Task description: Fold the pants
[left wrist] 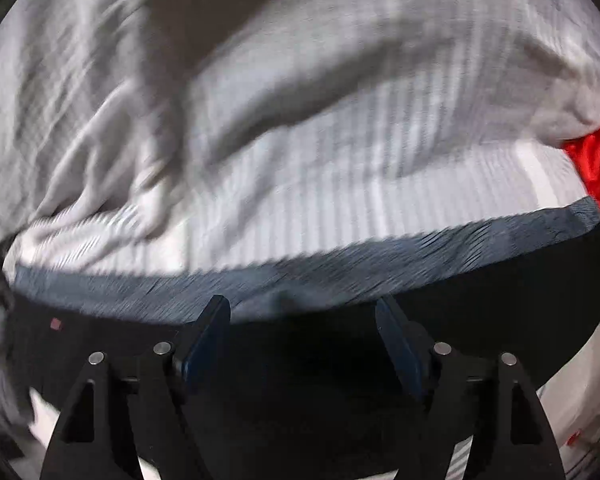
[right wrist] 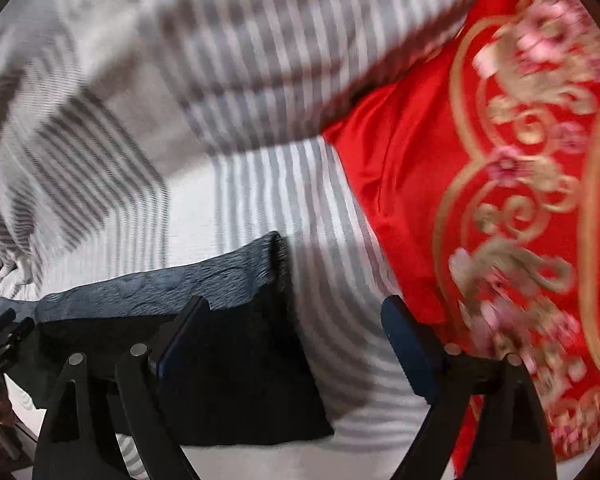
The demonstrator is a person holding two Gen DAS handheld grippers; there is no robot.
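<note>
A red embroidered cushion [right wrist: 500, 168] lies just beside the dark pants [right wrist: 220, 340], folded flat on the striped bedsheet [right wrist: 236, 208]; the left gripper [left wrist: 302, 312] and right gripper [right wrist: 296, 316] gape wide, holding nothing

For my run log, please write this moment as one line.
task: fold pants | left gripper: open, over pants | right gripper: open, at pants' edge | pants: flat on striped sheet | red cloth: right
</note>
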